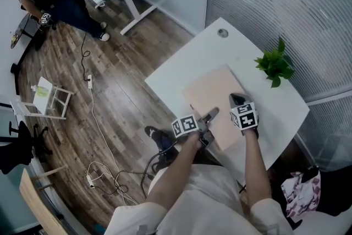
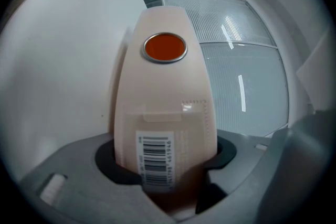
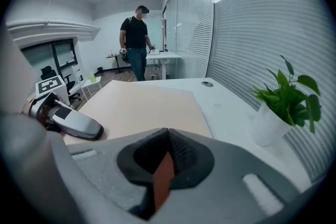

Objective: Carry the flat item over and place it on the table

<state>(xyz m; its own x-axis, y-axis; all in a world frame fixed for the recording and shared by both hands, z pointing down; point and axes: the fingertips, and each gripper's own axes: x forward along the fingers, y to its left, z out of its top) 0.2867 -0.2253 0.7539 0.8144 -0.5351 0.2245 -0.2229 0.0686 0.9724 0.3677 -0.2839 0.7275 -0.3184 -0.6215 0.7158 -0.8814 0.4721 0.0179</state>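
Left claw (image 2: 163,168) clamped on near edge of mat (image 1: 212,91), barcode label (image 2: 156,157) right in the jaws. Right claw (image 3: 165,157) pinched shut on same edge too, thin brown strip between pads. Mat runs toward 12 o'clock from both, flat on table (image 1: 184,63). Plant (image 3: 286,97) at 2 o'clock of right claw, off the mat.

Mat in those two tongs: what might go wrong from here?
The potted plant stands close to the far corner of the mat; pushing further could tip it. The left tongs and right tongs pinch only its near edge, so it might slip or land crooked on the table.
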